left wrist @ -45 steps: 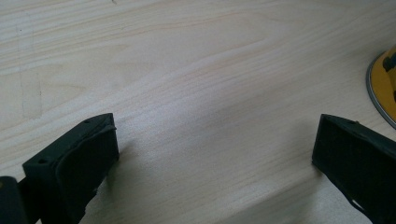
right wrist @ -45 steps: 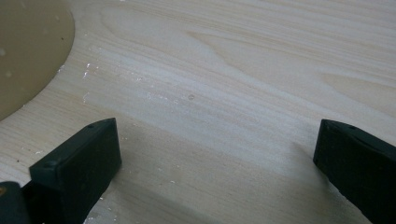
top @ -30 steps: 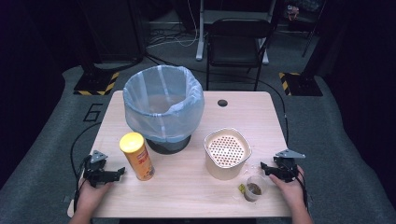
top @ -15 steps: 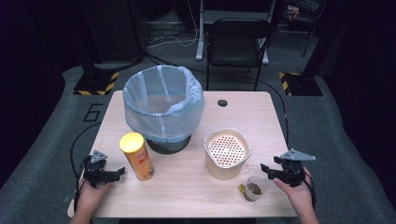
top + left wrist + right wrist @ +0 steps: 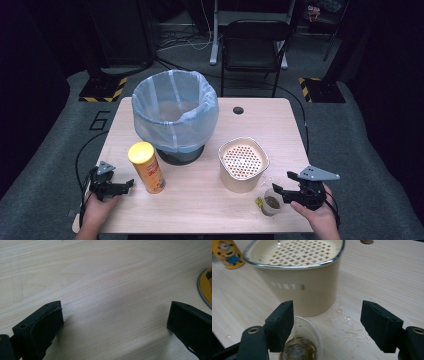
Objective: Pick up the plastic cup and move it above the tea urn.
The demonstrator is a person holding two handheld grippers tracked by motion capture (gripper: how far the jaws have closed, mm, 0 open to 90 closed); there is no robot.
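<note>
Right gripper has been lifted off the table and drawn back a little since a second ago; its jaws have just been opening and now stand moderately wide with nothing between the pads. The small clear cup, with brown residue in the bottom, is left standing on the table just below and left of the jaws in the right gripper view, close in front of the cream strainer pot. Read as a release: cup set down, hand being withdrawn. Whether the left pad is brushing the cup rim cannot be settled from that view; probably clear.

Left gripper has been kept in place, jaws wide and empty over bare wood, the yellow chip can just beside it.

Pale wooden table; wet spots and crumbs are seen by the pot. A bin lined with a blue bag stands at the back left. Grey carpet, a black chair and hazard-striped stand bases lie behind; the room is dark.
</note>
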